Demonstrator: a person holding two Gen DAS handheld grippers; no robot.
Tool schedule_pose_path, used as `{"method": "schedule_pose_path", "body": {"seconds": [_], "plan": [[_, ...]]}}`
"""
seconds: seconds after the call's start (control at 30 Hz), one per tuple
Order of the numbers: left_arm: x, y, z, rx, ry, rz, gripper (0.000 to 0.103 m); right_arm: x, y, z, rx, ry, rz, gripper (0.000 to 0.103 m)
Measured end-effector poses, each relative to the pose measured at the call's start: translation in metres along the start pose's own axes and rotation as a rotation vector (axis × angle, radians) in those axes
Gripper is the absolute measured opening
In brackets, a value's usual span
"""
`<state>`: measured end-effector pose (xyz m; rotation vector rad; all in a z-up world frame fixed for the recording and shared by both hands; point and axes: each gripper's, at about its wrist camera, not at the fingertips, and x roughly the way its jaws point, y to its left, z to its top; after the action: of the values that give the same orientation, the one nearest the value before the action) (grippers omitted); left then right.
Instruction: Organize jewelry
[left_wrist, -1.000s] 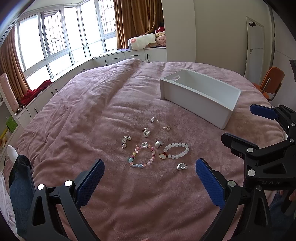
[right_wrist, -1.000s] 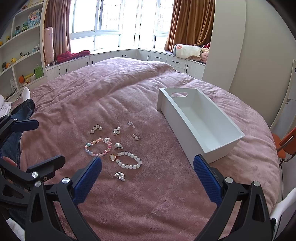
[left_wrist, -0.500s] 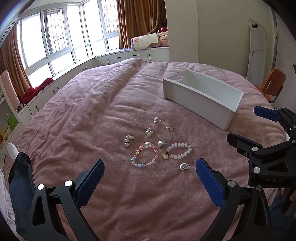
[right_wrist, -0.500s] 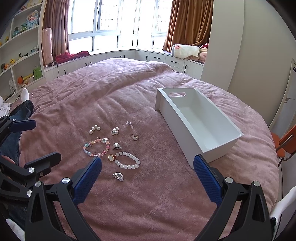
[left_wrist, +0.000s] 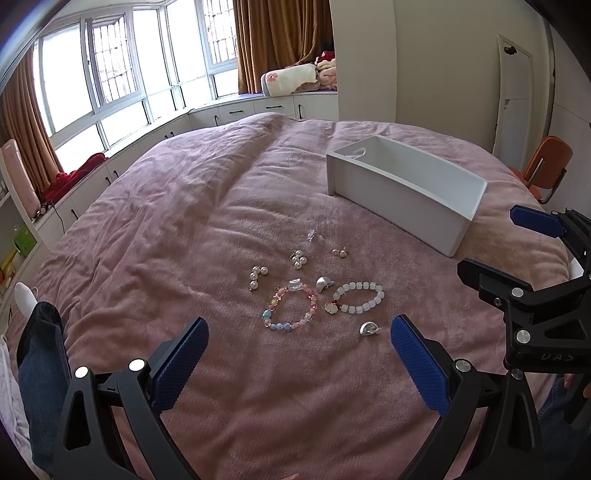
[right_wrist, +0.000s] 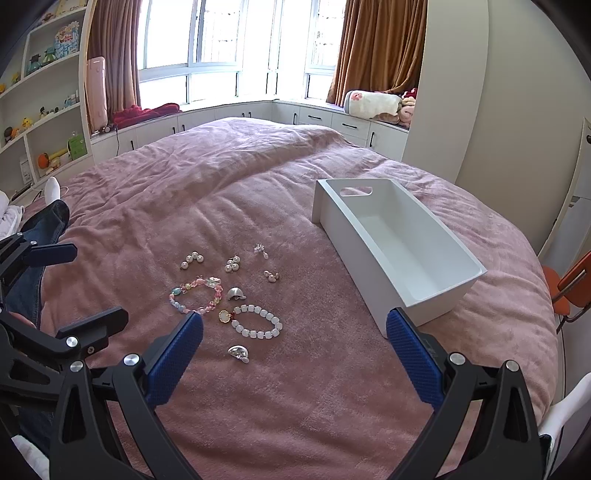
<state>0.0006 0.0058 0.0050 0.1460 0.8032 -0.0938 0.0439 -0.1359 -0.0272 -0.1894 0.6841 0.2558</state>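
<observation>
The left hand-held gripper (left_wrist: 299, 354) hangs with its blue-padded fingers (left_wrist: 177, 365) spread wide, nothing between them. The right hand-held gripper (right_wrist: 295, 354) is likewise parted wide and holds nothing, sitting just beside the left one.

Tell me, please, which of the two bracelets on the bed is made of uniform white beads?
The white bracelet, with a gold charm, lying nearer the white bin; the other bracelet has mixed pastel beads.

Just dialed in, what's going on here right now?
A person holds both grippers open above a pink bedspread, gripping nothing. The left gripper and right gripper face loose jewelry: a white bead bracelet, a pastel bead bracelet and pearl earrings. The white bin holds nothing.
</observation>
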Motion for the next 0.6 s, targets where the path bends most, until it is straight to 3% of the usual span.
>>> {"method": "schedule_pose_path", "body": {"seconds": [0.6], "plan": [[0.0011, 0.0025, -0.0032, -0.002, 0.006, 0.0, 0.1, 0.0, -0.0003, 0.001, -0.002, 0.004, 0.004, 0.098]]}}
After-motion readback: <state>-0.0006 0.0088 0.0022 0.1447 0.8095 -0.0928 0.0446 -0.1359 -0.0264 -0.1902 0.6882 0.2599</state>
